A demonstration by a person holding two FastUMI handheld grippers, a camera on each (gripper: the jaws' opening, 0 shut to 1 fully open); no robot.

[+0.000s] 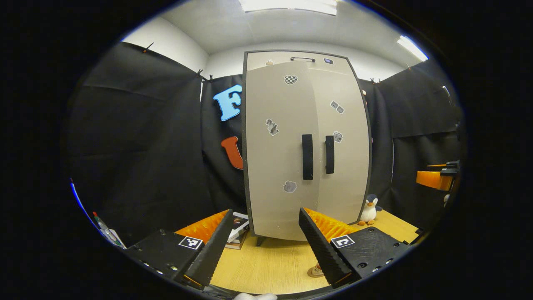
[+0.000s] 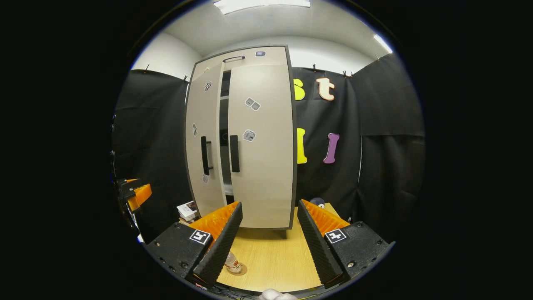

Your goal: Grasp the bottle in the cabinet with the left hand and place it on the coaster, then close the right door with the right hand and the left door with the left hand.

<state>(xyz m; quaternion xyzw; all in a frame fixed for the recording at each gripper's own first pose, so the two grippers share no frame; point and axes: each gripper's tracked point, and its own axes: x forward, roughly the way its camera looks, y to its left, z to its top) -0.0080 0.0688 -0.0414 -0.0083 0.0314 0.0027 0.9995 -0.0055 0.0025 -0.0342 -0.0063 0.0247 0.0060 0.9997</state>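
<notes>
The beige cabinet stands on the wooden table, straight ahead of my left gripper, which is open and holds nothing. The cabinet's right door lies flush. Its left door stands slightly ajar, with a dark gap beside it. A small bottle stands upright on the round coaster near the table's front, partly behind one finger. The coaster also peeks out beside a finger in the left gripper view. My right gripper is open and empty, back from the right door.
A stack of books lies left of the cabinet's foot. A toy penguin stands at its right. The other gripper shows at the far right, and at the far left in the right gripper view. Bare tabletop lies before the cabinet.
</notes>
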